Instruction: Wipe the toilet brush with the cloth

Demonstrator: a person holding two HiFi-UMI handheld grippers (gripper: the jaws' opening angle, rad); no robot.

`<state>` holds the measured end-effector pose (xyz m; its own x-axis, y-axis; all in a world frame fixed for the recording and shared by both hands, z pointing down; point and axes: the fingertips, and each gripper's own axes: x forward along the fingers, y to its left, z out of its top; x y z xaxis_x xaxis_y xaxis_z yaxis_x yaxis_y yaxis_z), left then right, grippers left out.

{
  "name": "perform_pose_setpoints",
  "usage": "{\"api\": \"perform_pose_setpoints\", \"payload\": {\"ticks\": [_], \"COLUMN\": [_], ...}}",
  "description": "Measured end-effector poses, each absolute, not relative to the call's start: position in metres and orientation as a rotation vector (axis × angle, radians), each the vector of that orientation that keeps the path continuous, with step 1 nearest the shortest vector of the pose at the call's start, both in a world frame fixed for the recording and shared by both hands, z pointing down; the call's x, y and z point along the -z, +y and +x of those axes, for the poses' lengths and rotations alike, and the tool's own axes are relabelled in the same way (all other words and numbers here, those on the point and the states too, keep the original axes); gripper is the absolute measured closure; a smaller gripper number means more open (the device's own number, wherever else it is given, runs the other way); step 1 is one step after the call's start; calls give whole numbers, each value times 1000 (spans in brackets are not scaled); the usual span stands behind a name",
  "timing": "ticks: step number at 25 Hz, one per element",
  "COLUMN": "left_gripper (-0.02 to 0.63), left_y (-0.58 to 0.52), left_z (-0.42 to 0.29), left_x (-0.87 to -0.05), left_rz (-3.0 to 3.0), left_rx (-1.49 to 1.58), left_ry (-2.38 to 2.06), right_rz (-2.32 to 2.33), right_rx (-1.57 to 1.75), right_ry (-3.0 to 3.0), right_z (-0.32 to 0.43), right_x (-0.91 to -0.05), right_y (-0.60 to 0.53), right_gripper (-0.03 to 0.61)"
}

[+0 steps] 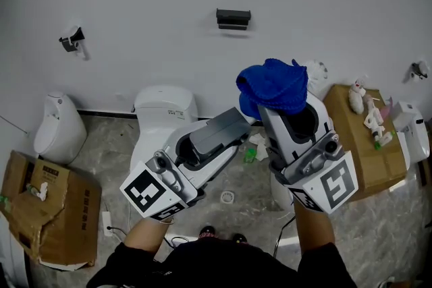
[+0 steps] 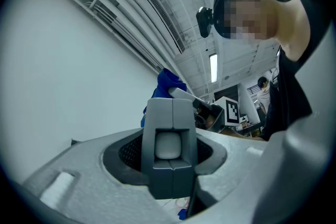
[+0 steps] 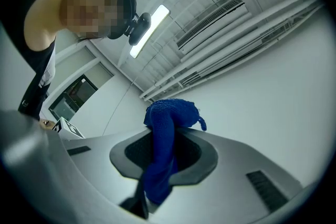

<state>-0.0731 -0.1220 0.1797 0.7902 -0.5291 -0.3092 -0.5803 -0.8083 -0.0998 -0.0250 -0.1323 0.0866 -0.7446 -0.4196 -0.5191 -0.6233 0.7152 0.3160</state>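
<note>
I record the right tool (image 1: 282, 106) pinching the blue cloth (image 1: 273, 85), held aloft at 2 o'clock from the left tool (image 1: 237, 122), whose jaws sit pressed together, nothing between.

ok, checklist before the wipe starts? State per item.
1. Blue cloth gripped by the right gripper: ok, jaws shut on it.
2. Toilet brush held by the left gripper: ok, a grey piece, presumably the brush, fills the jaws.
3. Free cloth for wiping: ok, a wad bunches past the tips.
4. Cloth touching brush: cannot tell; side by side in the head view.
5. Bristle end located: cannot tell, only the grey piece shows.
</note>
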Motion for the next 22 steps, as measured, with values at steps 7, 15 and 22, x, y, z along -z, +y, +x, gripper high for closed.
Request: {"api": "perform_pose_setpoints", "payload": {"ticks": [7, 15, 22], "left_gripper": [426, 426, 426], "left_y": [-120, -118, -117], "left_z": [-73, -75, -75], "left_x": [-175, -171, -172], "left_rz": [-2786, -2791, -2780], "left_rx": [-415, -440, -426], "left_ry": [868, 857, 875], "right_rz": [-798, -805, -819], "right_rx": [-627, -592, -571], "right_ry": [2560, 2602, 2618], "right_z": [-34, -39, -38], "right_x": [-104, -118, -123], "right_y": [-137, -143, -149], "right_gripper": [495, 495, 495]}}
